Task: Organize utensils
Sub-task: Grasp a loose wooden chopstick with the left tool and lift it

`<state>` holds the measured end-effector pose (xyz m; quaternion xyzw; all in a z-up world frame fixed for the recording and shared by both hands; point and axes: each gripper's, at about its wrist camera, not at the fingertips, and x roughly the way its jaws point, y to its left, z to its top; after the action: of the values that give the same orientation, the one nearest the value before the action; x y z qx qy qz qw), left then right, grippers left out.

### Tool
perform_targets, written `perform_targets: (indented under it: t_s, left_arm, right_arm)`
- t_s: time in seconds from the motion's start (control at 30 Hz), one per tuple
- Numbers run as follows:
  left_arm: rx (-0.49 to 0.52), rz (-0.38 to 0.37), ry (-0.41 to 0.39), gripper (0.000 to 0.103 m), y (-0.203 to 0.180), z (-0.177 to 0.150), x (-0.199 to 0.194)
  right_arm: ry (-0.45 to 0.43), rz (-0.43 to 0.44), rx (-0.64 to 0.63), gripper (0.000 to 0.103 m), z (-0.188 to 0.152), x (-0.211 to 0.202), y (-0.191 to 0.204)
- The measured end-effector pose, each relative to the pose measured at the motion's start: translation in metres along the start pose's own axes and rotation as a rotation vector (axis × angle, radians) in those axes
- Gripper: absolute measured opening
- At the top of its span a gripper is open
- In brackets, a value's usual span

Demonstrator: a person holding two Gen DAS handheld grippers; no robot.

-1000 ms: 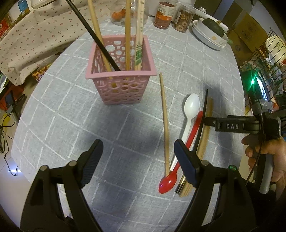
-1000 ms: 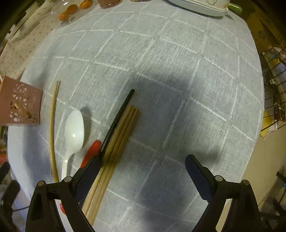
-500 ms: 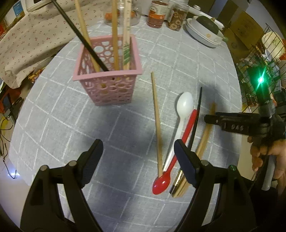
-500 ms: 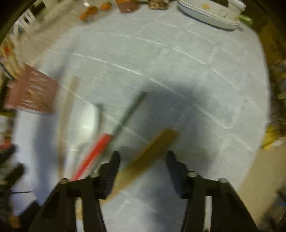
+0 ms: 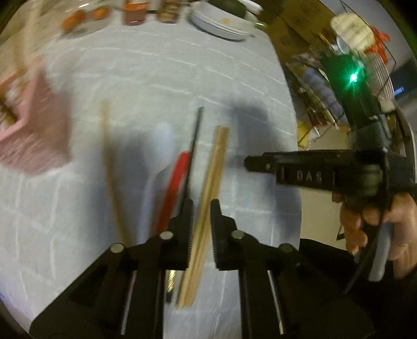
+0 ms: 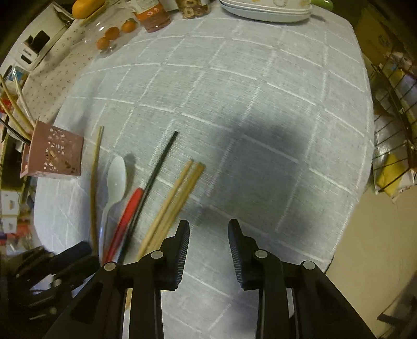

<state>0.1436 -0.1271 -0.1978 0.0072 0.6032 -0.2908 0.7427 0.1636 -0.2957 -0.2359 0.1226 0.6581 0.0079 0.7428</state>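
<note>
Three wooden chopsticks lie bundled on the grey checked cloth. To their left lie a black chopstick, a red spoon, a white spoon and a single wooden chopstick. The pink basket with several chopsticks stands further left. My left gripper is closing to a narrow gap, with the bundle showing in it. In the right wrist view it is a blur left of the bundle. My right gripper is half closed with nothing between its fingers.
Stacked plates, jars and a glass dish of oranges line the table's far side. A wire rack stands past the right edge. A hand holds the right gripper over that edge.
My left gripper swung right, over the utensils, and its jaws went from wide to nearly together. The right gripper narrowed and lifted. The wooden bundle now lies apart from the black chopstick.
</note>
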Motion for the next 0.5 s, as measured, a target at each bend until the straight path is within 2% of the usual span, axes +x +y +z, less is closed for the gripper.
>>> perform_targets:
  t_s: [0.1, 0.17, 0.37, 0.5]
  left_arm:
    - [0.005, 0.011, 0.006, 0.012, -0.005, 0.015, 0.019]
    - [-0.001, 0.024, 0.019, 0.012, -0.004, 0.02, 0.032]
    - [0.018, 0.052, 0.061, 0.012, -0.009, 0.023, 0.054]
    - [0.013, 0.071, 0.045, 0.012, -0.012, 0.027, 0.055]
  right_arm:
    - [0.002, 0.002, -0.001, 0.039, -0.004, -0.004, -0.01]
    - [0.001, 0.009, 0.003, 0.05, -0.001, -0.005, -0.013]
    - [0.019, 0.02, -0.012, 0.061, -0.004, -0.004, -0.021]
    - [0.021, 0.01, -0.008, 0.066, -0.004, -0.005, -0.028]
